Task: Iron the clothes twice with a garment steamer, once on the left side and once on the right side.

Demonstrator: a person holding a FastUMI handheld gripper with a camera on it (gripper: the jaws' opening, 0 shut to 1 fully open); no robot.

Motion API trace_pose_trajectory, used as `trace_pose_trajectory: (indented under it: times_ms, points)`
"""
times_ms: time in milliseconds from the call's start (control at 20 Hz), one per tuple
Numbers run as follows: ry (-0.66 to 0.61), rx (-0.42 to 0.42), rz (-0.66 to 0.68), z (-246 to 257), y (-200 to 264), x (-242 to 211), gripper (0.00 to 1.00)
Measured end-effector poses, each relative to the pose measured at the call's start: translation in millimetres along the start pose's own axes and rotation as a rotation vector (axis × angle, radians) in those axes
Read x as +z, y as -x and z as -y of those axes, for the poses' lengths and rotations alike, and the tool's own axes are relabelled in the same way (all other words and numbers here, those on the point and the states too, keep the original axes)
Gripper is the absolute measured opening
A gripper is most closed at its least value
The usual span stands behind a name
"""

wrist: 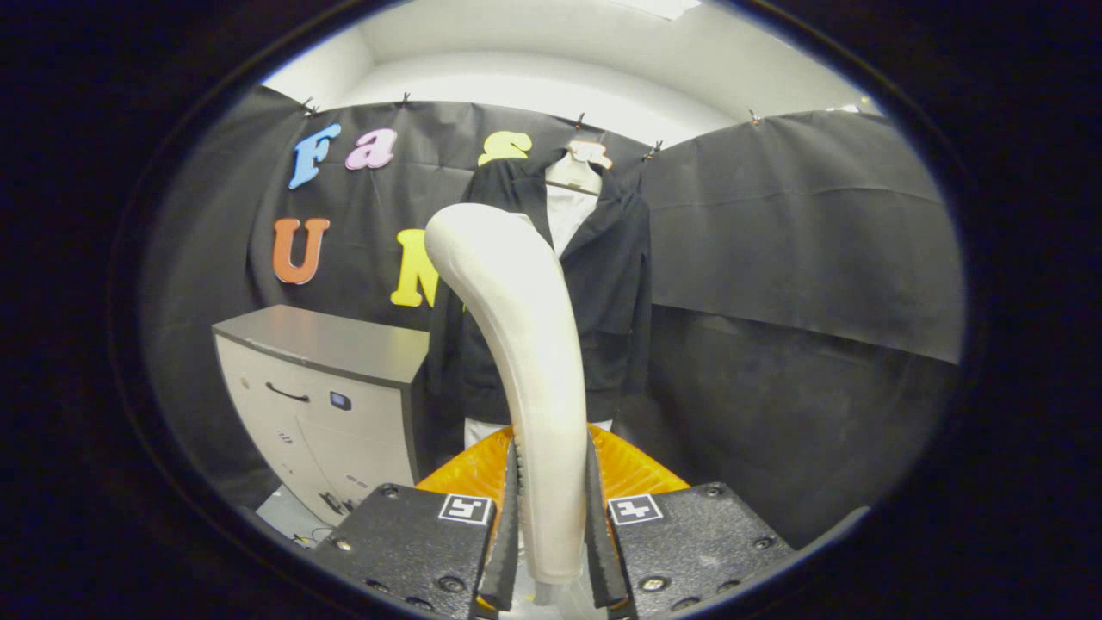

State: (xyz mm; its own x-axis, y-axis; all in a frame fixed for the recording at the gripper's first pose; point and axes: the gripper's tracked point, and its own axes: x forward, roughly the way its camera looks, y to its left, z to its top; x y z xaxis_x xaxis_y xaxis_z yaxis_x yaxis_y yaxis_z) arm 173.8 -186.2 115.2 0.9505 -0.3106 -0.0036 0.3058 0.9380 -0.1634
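The gripper (pixel 553 525) is clenched on the cream handle of the garment steamer (pixel 516 344), both fingers pressing its sides; the handle rises between them. Beyond it a black jacket (pixel 616 284) hangs against the booth wall, beside a grey cabinet (pixel 327 387) whose drawers are closed.

Gripper (pixel 553 525) fingers clamped on steamer handle (pixel 525 344), dark jacket (pixel 603 284) beyond, perhaps on a mannequin.

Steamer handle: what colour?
Cream-white steamer handle, clamped in the gripper; gripper view.
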Motion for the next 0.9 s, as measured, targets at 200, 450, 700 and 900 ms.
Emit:
trace_pose_trajectory:
  times_ms: [200, 450, 700, 900]
  points:
    - [-0.014, 0.050, -0.005, -5.3, 4.2, -0.6, 0.36]
    - [-0.041, 0.057, -0.029, -6.1, 3.8, 9.3, 0.36]
    - [-0.055, 0.025, 0.007, -2.5, 37.3, 22.9, 0.36]
    - [-0.054, 0.008, 0.012, -11.6, 42.6, 27.7, 0.36]
